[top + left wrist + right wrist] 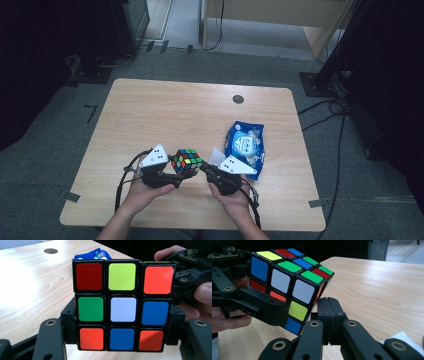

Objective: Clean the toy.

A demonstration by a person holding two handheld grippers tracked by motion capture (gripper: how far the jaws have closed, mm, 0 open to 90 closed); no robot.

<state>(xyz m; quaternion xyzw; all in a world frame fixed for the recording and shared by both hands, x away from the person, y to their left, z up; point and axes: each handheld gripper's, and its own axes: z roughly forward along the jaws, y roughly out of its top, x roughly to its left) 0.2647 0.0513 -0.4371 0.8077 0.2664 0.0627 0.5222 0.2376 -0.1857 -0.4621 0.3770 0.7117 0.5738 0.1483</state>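
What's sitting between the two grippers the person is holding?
A scrambled puzzle cube, seen in the high view. The left gripper clamps it on two sides; the right gripper, jaws shut on nothing, is right beside it.

No legible text anywhere; print on the blue packet (245,145) is too blurred to read.

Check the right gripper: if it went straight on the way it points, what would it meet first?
Probably the cube. The right gripper is shut on nothing, its tips just beside the cube's lower corner, which the left gripper holds. Depth is unclear; it might slip just under or past that corner.
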